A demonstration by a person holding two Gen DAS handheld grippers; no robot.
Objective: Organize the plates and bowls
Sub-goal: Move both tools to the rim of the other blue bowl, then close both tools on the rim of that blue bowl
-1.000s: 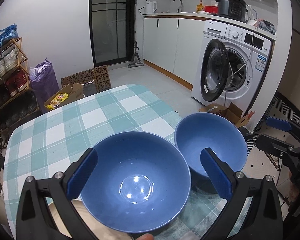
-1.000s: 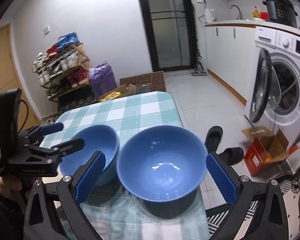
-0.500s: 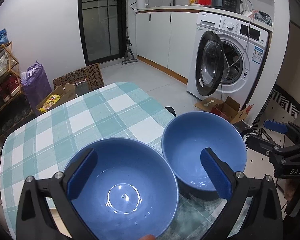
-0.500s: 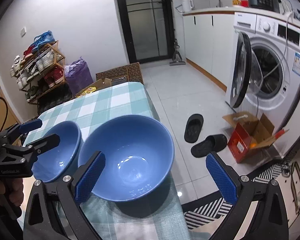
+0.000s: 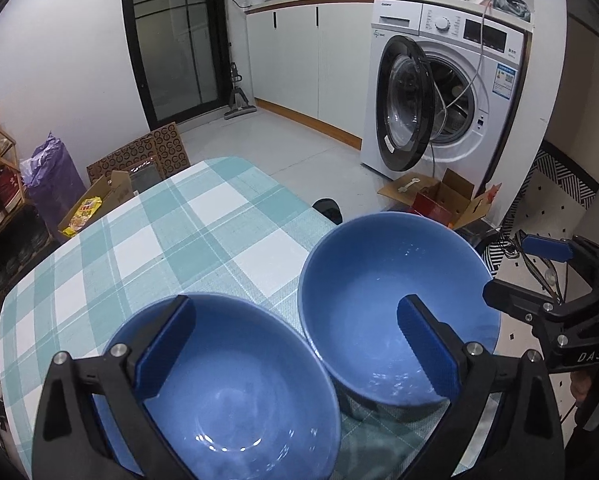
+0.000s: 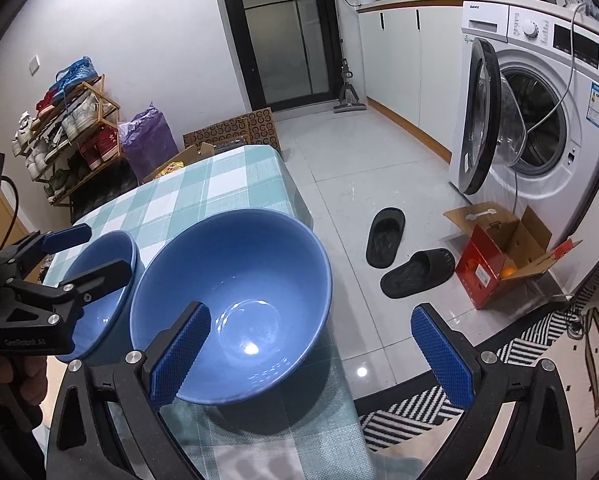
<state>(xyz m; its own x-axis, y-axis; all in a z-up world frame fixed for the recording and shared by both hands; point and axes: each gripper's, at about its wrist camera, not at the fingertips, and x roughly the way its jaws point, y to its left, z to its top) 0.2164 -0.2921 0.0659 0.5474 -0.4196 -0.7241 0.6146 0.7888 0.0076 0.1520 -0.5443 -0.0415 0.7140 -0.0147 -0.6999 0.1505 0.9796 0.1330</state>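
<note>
Two blue bowls sit upright, mouths up, side by side at the near end of the checked counter [image 5: 187,224]; being round, they have no long axis. The left bowl [image 5: 235,392] lies just beside the right bowl [image 5: 395,300], rims close or touching, and the right one stands at the counter's right edge. The left gripper [image 5: 295,344] hangs over the left bowl with its fingers [image 5: 167,344] spread wide, one above that bowl and the other above the right bowl. The right gripper [image 6: 311,356] also has its fingers [image 6: 179,356] spread, one over the right bowl [image 6: 235,284], the other out past the counter edge above the floor. Compared with a second ago, both bowls sit lower and nearer in each view, and more counter shows beyond them.
</note>
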